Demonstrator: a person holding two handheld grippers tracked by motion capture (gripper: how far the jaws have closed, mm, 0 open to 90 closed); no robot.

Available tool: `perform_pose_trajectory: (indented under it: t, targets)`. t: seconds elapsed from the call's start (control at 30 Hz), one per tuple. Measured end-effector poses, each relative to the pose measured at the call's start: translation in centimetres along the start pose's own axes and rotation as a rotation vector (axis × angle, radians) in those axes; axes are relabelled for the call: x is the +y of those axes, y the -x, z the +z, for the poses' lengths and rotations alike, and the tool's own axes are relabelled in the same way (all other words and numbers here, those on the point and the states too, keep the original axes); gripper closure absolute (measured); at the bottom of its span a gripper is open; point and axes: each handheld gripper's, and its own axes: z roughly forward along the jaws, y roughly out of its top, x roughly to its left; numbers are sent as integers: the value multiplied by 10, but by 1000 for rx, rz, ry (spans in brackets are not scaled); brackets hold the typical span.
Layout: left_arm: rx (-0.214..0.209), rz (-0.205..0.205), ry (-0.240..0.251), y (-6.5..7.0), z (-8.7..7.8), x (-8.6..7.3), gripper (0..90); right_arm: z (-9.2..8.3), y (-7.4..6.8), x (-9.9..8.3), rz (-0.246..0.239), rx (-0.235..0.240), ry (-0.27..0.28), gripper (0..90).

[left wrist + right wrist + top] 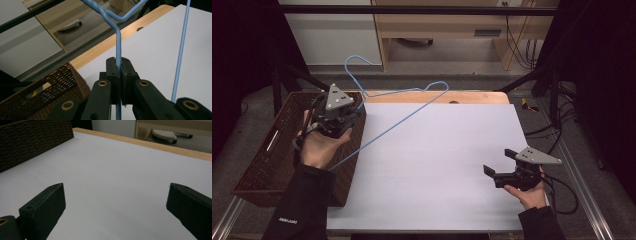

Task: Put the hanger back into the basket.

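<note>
**One blue hanger up in my left gripper, right gripper idle and open**

I count one wire hanger (402,107), light blue, and it is the only loose item in play. My left gripper (119,67) is clenched on it: in the left gripper view the two black jaws are pressed together on a single straight run of the wire, just below the twisted neck where the strands join. A second run of the same wire (180,57) passes clear of the jaws at about 3 o'clock from them. In the high view the hanger is held up off the surface (437,165), its hook reaching toward 12 o'clock past the far wooden edge, its long bottom wire slanting down toward 7 o'clock over the near corner of the basket.

There is one basket (267,165), dark brown wicker, sitting at 9 o'clock against the left edge of the surface. My left hand (319,145) is above its right wall, so the basket wall and the hanger's lower wire overlap there; I cannot tell whether they touch.

My right gripper (497,167) is at about 4 o'clock on the surface, well apart from the hanger. Its jaws stand wide and released, nothing between them, as the right gripper view shows bare white surface in the gap.

Two grippers, one hanger, one basket. Beyond the far edge at 12 o'clock I see wooden furniture (437,25) and cables on the floor.
</note>
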Motion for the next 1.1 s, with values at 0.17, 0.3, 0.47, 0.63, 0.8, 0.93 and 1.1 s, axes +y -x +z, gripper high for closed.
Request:
perform_pose_trajectory:
  t: [0.17, 0.3, 0.47, 0.63, 0.8, 0.93, 1.1]
  targets:
    - [23, -25, 0, -16, -8, -10, 869, 0, -1, 0, 7, 3, 9, 29]
    - [28, -50, -5, -29, -14, -20, 870, 1, -1, -1, 1, 5, -1, 29]
    - [51, -54, -10, -46, -22, -28, 869, 3, -2, -1, -6, 4, -8, 30]
    - [58, -79, -41, -63, -31, -36, 869, 4, -2, -1, -9, 5, -10, 30]
    - [57, -81, -96, -76, -32, -43, 869, 4, -3, -1, -8, 7, -11, 33]
    - [65, -95, -116, -85, -33, -47, 869, 5, -3, -1, -10, 12, -13, 33]
    - [124, -101, -133, -97, -33, -55, 869, 4, -2, -1, -10, 11, -9, 34]
